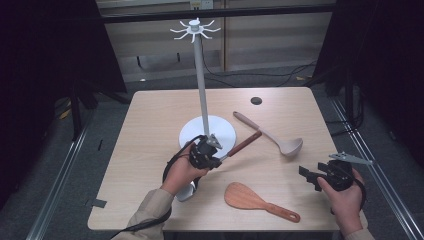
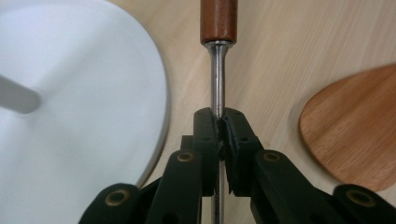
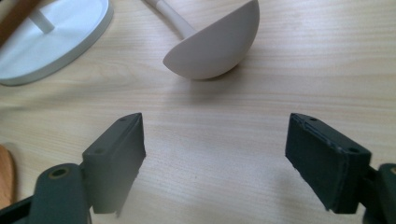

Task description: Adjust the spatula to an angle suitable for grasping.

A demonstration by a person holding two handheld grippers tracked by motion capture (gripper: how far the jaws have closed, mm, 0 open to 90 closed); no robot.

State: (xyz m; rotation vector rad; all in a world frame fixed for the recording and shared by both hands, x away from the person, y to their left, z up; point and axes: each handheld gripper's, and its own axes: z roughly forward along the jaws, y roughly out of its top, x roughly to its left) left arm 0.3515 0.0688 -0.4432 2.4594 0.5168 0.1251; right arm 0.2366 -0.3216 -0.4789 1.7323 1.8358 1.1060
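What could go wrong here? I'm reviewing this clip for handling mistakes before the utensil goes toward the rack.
1. The left tool pinches only the thin metal shank of the wooden-handled utensil, so it may swivel or slip.
2. Its raised handle points toward the ladle and is near the rack pole; a swing could knock either.
3. The rack base sits right beside the grip, so it could get bumped.

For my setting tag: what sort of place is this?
Probably a lab recording bench, not a kitchen: a bare wooden table with dark curtains around it, cables on the floor, and staged utensils beside a hook stand.
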